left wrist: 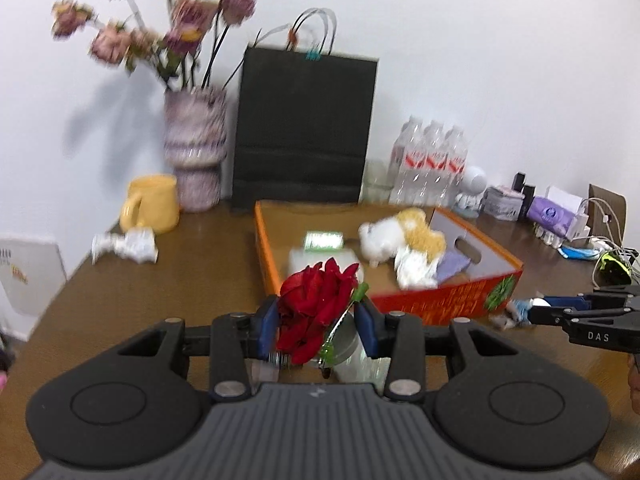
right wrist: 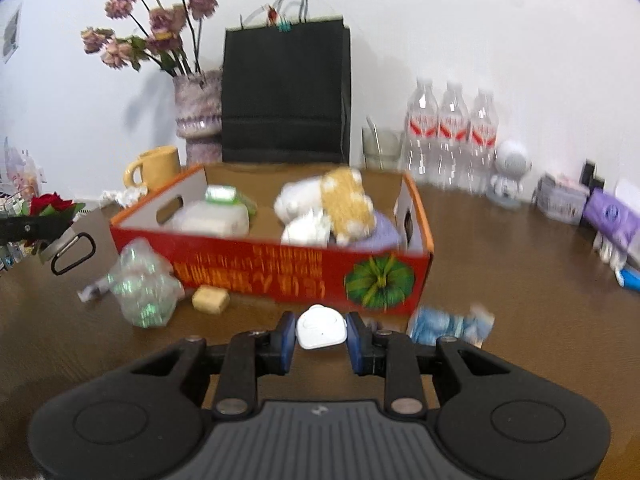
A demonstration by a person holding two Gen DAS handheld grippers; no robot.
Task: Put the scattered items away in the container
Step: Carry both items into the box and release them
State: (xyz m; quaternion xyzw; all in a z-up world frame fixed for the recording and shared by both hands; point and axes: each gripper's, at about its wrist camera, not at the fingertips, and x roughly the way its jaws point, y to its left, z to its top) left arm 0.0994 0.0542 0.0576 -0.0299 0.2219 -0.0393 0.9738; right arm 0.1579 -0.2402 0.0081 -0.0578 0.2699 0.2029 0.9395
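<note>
Red rose [left wrist: 316,308] clamped in left gripper [left wrist: 317,326] could slip; right gripper [right wrist: 321,336] pinches white gadget [right wrist: 321,327], might clip box [right wrist: 280,268].

Left gripper [left wrist: 316,326]: my blue pads are clamped on a red rose [left wrist: 314,304], held off the table.
Right gripper [right wrist: 321,334]: level, low, pads pinching a small white device [right wrist: 321,327] from both sides.

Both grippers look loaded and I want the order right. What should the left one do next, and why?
Probably carry forward over the red box and release. The left gripper is shut on the red rose, just short of the box's near wall.
</note>
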